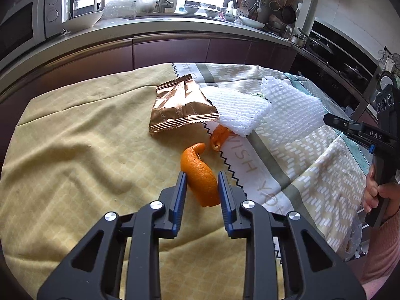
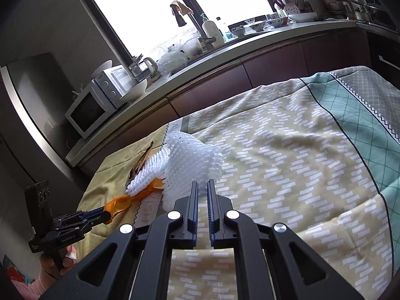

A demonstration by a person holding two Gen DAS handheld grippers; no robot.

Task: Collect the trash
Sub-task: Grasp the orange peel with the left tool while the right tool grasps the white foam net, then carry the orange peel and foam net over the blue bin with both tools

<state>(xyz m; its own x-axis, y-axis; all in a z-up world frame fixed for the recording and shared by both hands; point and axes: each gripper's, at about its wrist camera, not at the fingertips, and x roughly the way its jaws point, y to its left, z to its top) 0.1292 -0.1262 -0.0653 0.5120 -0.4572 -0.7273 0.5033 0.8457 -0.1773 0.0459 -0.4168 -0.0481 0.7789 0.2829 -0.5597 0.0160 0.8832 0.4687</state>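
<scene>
A large orange peel (image 1: 200, 175) lies on the yellow tablecloth (image 1: 75, 150). My left gripper (image 1: 202, 177) has a finger on each side of the peel, close against it; the jaws still stand apart. It also shows in the right wrist view (image 2: 100, 216) at the peel (image 2: 120, 203). A smaller orange peel (image 1: 218, 135) lies partly under white foam netting (image 1: 240, 110). A gold snack wrapper (image 1: 178, 105) lies beyond. My right gripper (image 2: 202, 187) is nearly shut and empty, hovering just before the foam netting (image 2: 190, 165). It shows at the right edge of the left wrist view (image 1: 355, 127).
More white foam net (image 1: 292, 105) lies to the right on the patterned cloth. A kitchen counter (image 1: 175, 22) with a microwave (image 1: 22, 22), bowls and a kettle runs behind the table. A stove area (image 1: 337, 57) stands at the right.
</scene>
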